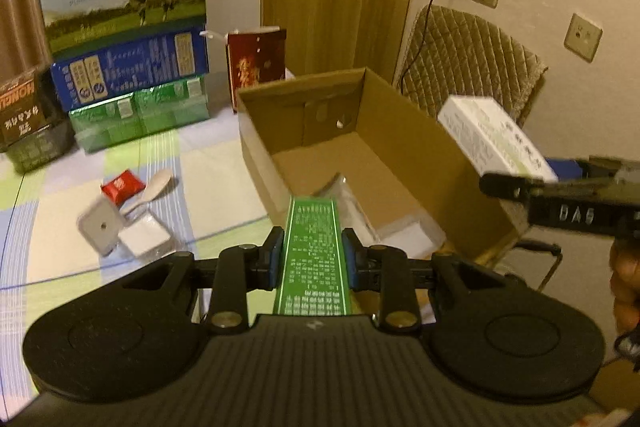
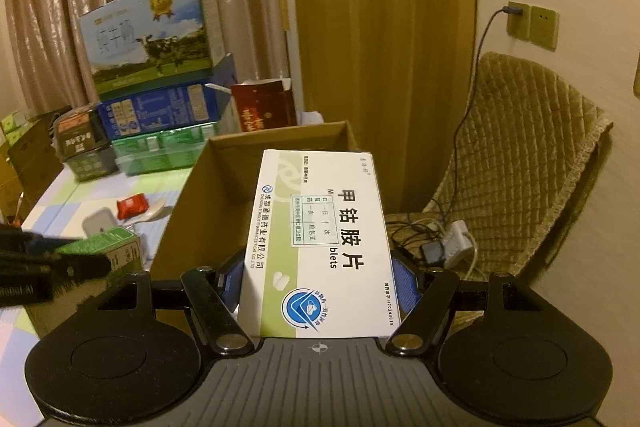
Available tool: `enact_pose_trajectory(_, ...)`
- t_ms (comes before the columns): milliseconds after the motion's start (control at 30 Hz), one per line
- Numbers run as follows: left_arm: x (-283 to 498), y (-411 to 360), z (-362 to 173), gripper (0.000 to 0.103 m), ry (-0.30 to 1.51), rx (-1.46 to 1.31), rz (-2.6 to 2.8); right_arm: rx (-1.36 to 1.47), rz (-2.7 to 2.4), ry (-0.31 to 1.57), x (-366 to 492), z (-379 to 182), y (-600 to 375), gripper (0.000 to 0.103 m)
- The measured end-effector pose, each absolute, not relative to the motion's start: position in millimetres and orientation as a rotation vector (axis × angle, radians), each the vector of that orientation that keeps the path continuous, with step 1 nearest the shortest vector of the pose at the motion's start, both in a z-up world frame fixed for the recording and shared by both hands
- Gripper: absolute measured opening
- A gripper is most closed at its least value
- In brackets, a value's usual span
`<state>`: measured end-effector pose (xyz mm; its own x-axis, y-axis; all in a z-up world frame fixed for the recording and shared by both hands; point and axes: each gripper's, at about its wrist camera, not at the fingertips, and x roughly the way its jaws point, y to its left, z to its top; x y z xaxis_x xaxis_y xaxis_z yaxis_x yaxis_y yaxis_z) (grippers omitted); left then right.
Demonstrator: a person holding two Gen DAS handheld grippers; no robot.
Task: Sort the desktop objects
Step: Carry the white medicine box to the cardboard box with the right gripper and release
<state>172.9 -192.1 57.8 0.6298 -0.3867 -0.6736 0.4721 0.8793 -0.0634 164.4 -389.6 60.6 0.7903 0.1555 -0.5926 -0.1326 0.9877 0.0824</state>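
Observation:
My left gripper (image 1: 313,259) is shut on a narrow green box (image 1: 314,259), held just over the near-left rim of an open cardboard box (image 1: 404,131). My right gripper (image 2: 318,281) is shut on a white medicine box (image 2: 320,239) and hovers above the cardboard box (image 2: 200,203) near its right wall. The white medicine box (image 1: 492,139) and right gripper show at the right of the left wrist view. The green box (image 2: 108,247) in the left gripper's fingers shows at lower left of the right wrist view. Flat plastic-wrapped items (image 1: 392,227) lie inside the carton.
On the checked tablecloth (image 1: 80,211) lie a red packet (image 1: 121,185), a white spoon (image 1: 156,187), a grey square case (image 1: 100,225) and a white square (image 1: 144,237). Stacked milk cartons (image 1: 124,11) and a dark red box (image 1: 256,61) stand behind. A padded chair (image 2: 520,163) with cables stands right.

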Motion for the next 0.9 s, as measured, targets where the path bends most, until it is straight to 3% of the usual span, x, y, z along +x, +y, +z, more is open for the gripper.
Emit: enact_pose_trajectory(900,200,-221,83,0.025,0.692,0.058,-0.508,0.049,0.159,0.648,182,54,-393,0.068)
